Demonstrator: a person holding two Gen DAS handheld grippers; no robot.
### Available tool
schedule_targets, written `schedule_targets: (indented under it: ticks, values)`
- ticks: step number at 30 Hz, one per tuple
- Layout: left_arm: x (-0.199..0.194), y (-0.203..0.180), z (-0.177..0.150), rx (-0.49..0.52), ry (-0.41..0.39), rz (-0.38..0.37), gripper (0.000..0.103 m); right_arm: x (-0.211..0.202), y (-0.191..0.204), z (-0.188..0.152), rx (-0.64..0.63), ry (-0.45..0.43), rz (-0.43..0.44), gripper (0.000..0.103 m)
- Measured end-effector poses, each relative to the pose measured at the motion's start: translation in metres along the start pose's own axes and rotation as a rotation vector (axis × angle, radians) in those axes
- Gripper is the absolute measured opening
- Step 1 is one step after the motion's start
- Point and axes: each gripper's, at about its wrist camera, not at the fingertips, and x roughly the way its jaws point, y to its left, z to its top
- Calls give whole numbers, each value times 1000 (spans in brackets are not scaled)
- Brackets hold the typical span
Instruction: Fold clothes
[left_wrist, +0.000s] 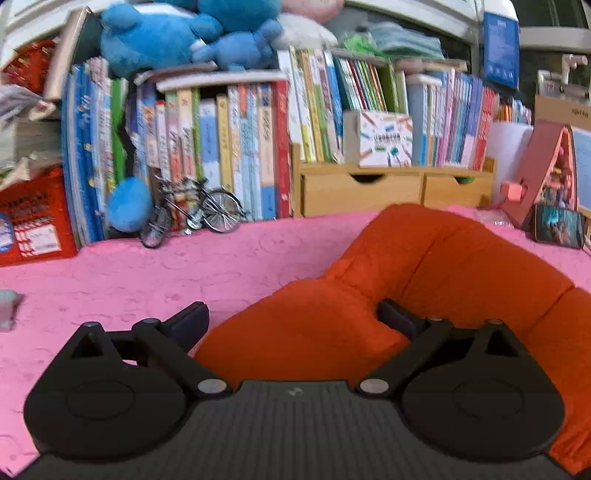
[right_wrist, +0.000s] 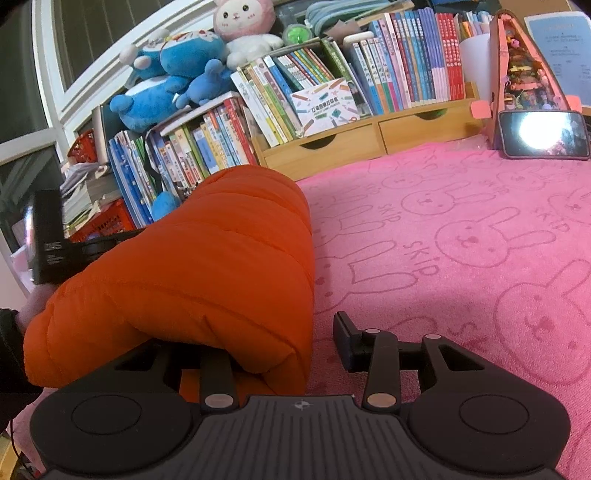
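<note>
An orange puffer jacket (left_wrist: 436, 266) lies folded into a thick bundle on the pink rabbit-print towel (left_wrist: 155, 280). My left gripper (left_wrist: 294, 319) stands wide open astride its near fold. The left pad (left_wrist: 192, 321) rests over bare towel, and the right pad (left_wrist: 397, 317) sits in a crease of the jacket. In the right wrist view the jacket (right_wrist: 207, 266) fills the left half. My right gripper (right_wrist: 284, 347) is partly open around its near corner. Its right finger (right_wrist: 345, 341) stands clear of the fabric, while its left finger is hidden under the jacket.
Books (left_wrist: 229, 147) and a wooden drawer unit (left_wrist: 395, 188) line the back edge, with blue plush toys (left_wrist: 166, 37) on top. A toy bicycle (left_wrist: 195, 210), a phone (right_wrist: 543, 134) and a pink model house (right_wrist: 524, 66) stand at the towel's far edge. A hand (right_wrist: 33, 306) shows at far left.
</note>
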Motion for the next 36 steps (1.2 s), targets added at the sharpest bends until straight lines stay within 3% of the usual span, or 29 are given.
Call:
schedule_targets:
  ticks: [6,10,12,16,23,33,36]
  values:
    - [-95,-8,0,70,-178,11,97,-1,-4,0,19,-2,13,37]
    - [-139,-26,-12,122,-214,-91,97,-1,-7,-1,48,-3,31,32]
    - [-150,-36,-20,156,-199,-142,98,-2,-9,-1,61,-4,38,31]
    - [-141,-54,-42,257,-107,-120,98,-3,-10,-2,78,-8,39,29]
    - [-121,-37,-61,121,-4,-129,101,-5,-11,-5,93,-12,37,29]
    - [-118,-30,-74,131,43,-119,102,-7,-11,-5,75,-12,21,28]
    - [-115,-30,-77,131,51,-117,102,-11,-12,-5,44,-23,-9,33]
